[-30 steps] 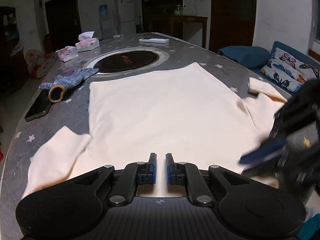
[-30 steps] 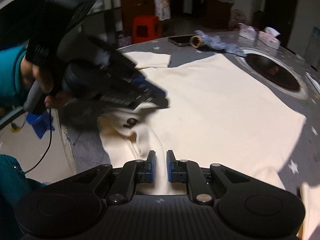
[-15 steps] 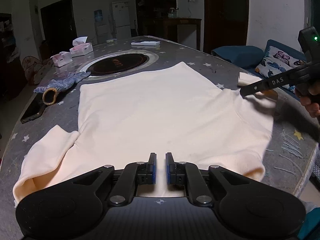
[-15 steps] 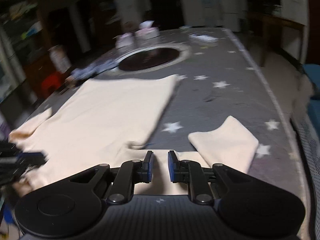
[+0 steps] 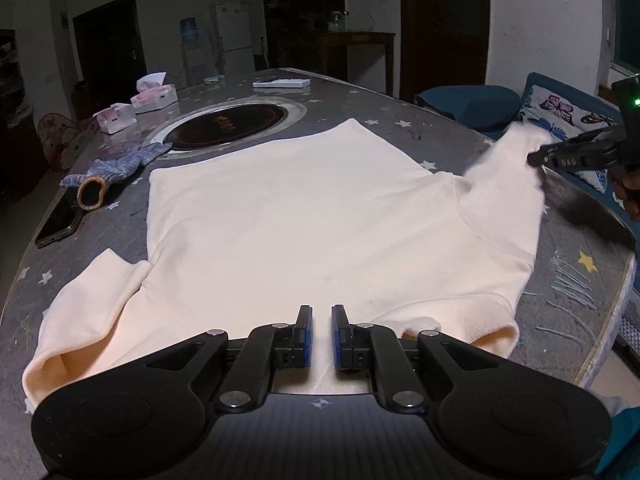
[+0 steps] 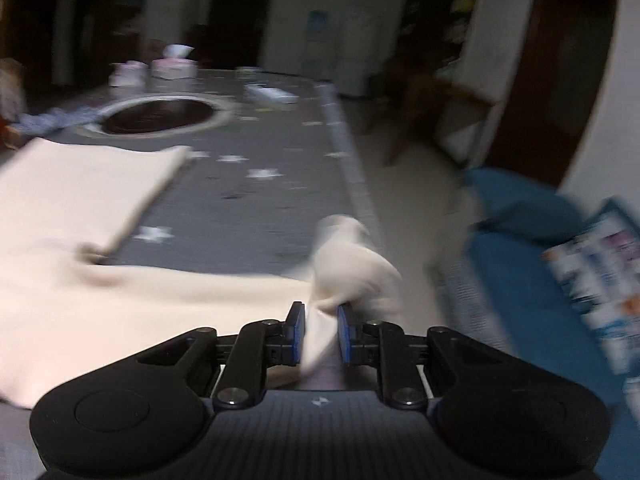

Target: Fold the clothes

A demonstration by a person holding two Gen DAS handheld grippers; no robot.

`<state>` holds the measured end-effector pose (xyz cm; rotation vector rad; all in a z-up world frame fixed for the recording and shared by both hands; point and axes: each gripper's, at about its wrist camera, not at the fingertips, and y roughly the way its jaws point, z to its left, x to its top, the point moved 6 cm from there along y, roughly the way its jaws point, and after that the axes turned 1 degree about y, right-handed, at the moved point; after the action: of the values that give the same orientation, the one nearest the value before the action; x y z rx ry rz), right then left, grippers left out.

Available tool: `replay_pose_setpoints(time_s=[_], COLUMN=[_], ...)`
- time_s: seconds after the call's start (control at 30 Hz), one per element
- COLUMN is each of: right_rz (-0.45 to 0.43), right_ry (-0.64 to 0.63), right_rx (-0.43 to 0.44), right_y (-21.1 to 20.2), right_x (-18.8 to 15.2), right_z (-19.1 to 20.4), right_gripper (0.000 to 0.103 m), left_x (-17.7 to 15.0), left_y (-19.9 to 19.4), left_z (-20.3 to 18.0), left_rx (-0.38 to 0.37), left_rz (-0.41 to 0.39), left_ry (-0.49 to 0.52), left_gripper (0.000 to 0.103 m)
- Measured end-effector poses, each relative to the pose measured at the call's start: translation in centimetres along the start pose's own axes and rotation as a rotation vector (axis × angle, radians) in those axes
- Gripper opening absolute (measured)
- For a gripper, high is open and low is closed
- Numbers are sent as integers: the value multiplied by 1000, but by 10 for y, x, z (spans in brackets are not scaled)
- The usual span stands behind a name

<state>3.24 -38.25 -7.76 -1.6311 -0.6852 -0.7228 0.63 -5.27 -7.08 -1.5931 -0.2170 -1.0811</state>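
One sleeve [image 6: 352, 264] pinched by right gripper [image 6: 321, 334].

Right sleeve [image 6: 352, 264] – flat on table 0.5 s ago – now pinched in right gripper [image 6: 321, 330], lifted, pulled outward.

The left gripper [image 5: 321, 336] sits low at the near edge of the scene, level, pointing toward the far side. Its two fingers stand parallel with a narrow gap between the blue pads [image 5: 305, 334]; nothing is seen held between them. The right gripper [image 6: 321, 334] is out at the right side, fingers closed onto a bunched cream sleeve [image 6: 352, 268]. The right wrist view is blurred. Part of the right hand [image 5: 630, 190] shows behind it.
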Motion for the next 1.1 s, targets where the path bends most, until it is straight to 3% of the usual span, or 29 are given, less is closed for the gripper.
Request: replay_pose_setpoints(time_s=[0.07, 0.23, 0.5, 0.8, 0.87, 0.97, 1.1], right_rz=[-6, 5, 53, 63, 57, 45, 28], right_ry=[23, 132, 203, 407, 391, 333, 289], right_rx=[-22, 52, 9, 99, 92, 59, 49], right_y=[-2, -1, 14, 23, 22, 19, 13], right_x=[0, 4, -6, -16, -15, -12, -6], right_z=[-7, -20, -41, -74, -74, -71, -64], right_gripper=[21, 27, 29, 30, 21, 21, 22], left_x=[4, 20, 47, 50, 48, 51, 49], left_y=[0, -5, 12, 38, 38, 29, 16], left_z=[0, -15, -61, -97, -94, -74, -24], left_rx=[-16, -68, -180, -240, -229, -188, -49], left_rz=[14, -17, -57, -15, -13, -31, -57], left_ry=[-7, 32, 90, 130, 122, 73, 2], left_gripper=[12, 12, 12, 12, 14, 17, 26])
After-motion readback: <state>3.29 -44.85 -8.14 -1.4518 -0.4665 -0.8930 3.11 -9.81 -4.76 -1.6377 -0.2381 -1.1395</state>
